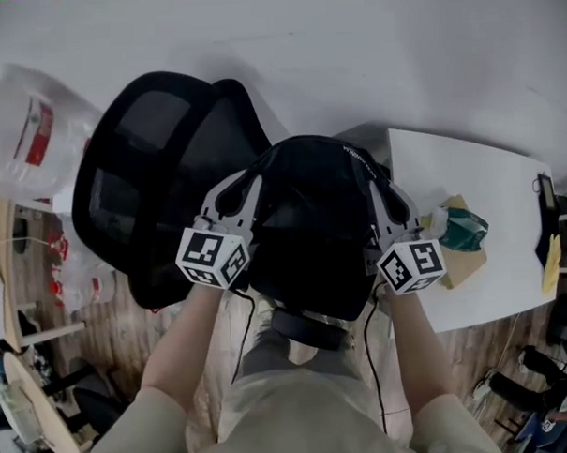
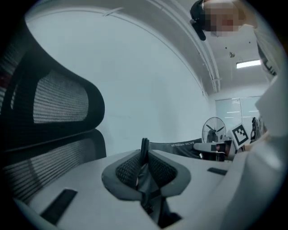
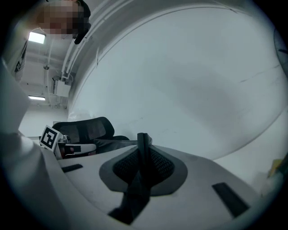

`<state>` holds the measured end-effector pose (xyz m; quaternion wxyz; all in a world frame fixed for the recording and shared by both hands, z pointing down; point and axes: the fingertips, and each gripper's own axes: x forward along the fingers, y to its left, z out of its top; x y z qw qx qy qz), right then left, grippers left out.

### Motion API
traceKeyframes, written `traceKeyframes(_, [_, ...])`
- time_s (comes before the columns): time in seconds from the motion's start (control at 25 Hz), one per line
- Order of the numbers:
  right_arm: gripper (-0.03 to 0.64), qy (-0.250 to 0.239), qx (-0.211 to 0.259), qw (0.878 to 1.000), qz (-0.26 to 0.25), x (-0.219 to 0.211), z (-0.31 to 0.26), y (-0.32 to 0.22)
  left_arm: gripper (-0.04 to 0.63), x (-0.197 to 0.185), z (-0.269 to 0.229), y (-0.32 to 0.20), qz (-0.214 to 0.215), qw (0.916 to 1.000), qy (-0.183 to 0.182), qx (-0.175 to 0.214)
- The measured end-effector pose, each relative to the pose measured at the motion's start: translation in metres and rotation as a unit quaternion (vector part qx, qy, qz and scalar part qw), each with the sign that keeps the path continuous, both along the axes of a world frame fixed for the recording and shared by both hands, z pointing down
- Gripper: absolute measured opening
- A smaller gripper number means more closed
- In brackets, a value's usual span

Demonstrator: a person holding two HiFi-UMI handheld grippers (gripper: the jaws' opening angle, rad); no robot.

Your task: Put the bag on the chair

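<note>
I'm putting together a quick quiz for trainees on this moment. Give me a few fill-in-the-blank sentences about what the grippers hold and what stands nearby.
1. The left gripper and the right gripper are both shut on the ____ bag.
2. In the head view, the mesh-backed chair shows on the bag's ____ side.
3. The table on the other side of the bag is ____ in colour.

Missing words: black; left; white.
</note>
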<state>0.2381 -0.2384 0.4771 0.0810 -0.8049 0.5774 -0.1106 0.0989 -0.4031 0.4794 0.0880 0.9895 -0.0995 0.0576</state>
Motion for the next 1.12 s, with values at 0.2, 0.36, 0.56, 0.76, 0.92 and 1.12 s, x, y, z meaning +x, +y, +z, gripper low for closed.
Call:
traceKeyframes(0.2, [0.063, -0.004, -0.031, 0.999, 0.044, 0.006, 0.047, 0.005, 0.063, 0.015, 0.055, -0.003, 0.025, 0.9982, -0.049, -0.024])
traceKeyframes(0.36, [0.063, -0.014, -0.058, 0.996, 0.062, 0.009, 0.087, 0.010, 0.063, 0.027, 0.101, -0.003, 0.028, 0.9957, -0.073, -0.050])
traceKeyframes(0.56, [0.063, -0.034, -0.092, 0.993, 0.071, 0.004, 0.138, 0.020, 0.063, 0.030, 0.156, 0.002, 0.023, 0.9910, -0.106, -0.078])
traceKeyframes(0.76, [0.063, -0.085, -0.118, 0.986, 0.085, -0.008, 0.194, 0.039, 0.063, 0.017, 0.205, 0.018, 0.020, 0.9823, -0.153, -0.106])
traceKeyframes(0.92, [0.063, -0.101, -0.157, 0.979, 0.082, -0.023, 0.238, 0.054, 0.063, 0.004, 0.245, 0.032, 0.026, 0.9744, -0.197, -0.105])
traceKeyframes(1.12, [0.063, -0.138, -0.200, 0.967, 0.071, -0.047, 0.288, 0.078, 0.063, -0.019, 0.299, 0.053, 0.039, 0.9551, -0.264, -0.128])
